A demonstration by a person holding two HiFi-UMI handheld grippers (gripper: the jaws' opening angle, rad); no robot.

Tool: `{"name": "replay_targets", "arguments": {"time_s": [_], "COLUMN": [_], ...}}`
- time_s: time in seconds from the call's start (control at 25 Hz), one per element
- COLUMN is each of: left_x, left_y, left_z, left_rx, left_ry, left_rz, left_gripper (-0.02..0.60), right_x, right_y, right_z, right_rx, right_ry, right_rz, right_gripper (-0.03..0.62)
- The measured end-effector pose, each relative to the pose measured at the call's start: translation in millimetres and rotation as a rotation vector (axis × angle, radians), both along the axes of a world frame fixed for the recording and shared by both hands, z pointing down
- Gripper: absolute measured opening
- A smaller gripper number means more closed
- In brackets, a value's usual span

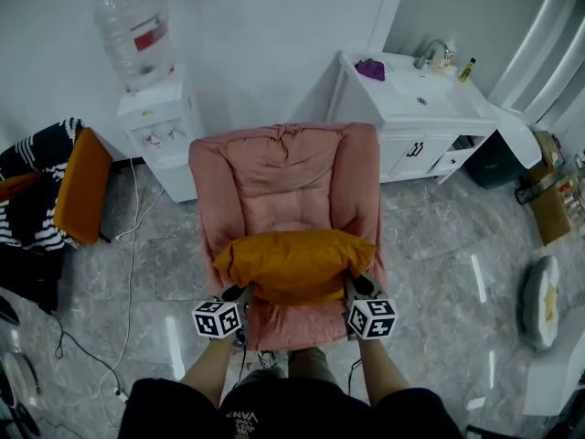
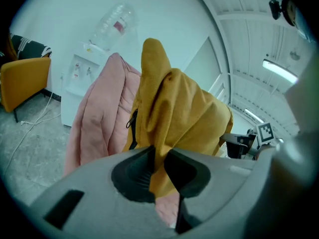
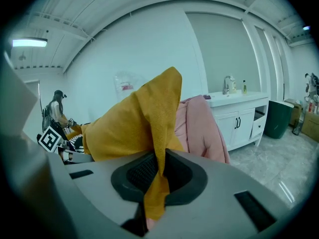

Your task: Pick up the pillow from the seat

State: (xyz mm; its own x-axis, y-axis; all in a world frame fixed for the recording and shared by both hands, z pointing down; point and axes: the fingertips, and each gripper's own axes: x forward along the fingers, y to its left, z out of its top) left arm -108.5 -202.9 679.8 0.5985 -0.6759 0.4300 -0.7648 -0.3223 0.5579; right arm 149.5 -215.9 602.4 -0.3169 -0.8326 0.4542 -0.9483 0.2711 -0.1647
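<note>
Nearly together on a thin fold of woven mustard cloth at the left gripper (image 2: 158,169), dark ribbed pads pressing the pillow (image 2: 184,113) by one corner. Same at the right gripper (image 3: 158,176): pinched on the opposite corner, a tongue of fabric hanging down through the gap. Slung between the two over the front edge of the seat, plump and soft, sagging slightly in the middle, a black zip along one seam in the left gripper view; contact with the cushion below not readable.

Behind and beneath, a padded pink armchair (image 1: 283,176), velvety, quilted across the back, wrinkled along the top. Just behind each pair of jaws, a cube (image 1: 218,318) faced with black-and-white square markers.

Around the chair, glossy grey marble-look floor tiles (image 1: 439,245). Against the white wall, a white water dispenser (image 1: 155,131) topped by a clear plastic bottle (image 1: 135,30), and a white vanity cabinet (image 1: 411,144) with basin and chrome tap. At far left, a mustard-orange upholstered chair (image 1: 82,186).
</note>
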Motion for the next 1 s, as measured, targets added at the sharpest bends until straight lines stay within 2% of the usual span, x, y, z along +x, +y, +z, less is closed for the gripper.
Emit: {"name": "replay_targets", "arguments": {"time_s": [0.32,0.56,1.0], "left_x": [-2.5,-1.5,6.0], "left_y": [15.4,17.9,14.3], "left_z": [-20.7,-54.6,-128.0], "left_rx": [0.043,0.129,0.291], "left_ry": [-0.044,-0.058,-0.026], "left_rz": [0.053,0.097,0.138], "left_gripper": [0.058,0.057,0.052], "right_x": [-1.9,2.1,13.4], "right_y": [20.5,32.8,55.4], "right_z": [-20.9,-45.1,-101.6], "right_rx": [0.030,0.069,0.173], "right_ry": [-0.002,-0.026,-0.090], "right_rz": [0.057,0.087,0.133], "right_gripper": [0.032,0.026,0.021]}}
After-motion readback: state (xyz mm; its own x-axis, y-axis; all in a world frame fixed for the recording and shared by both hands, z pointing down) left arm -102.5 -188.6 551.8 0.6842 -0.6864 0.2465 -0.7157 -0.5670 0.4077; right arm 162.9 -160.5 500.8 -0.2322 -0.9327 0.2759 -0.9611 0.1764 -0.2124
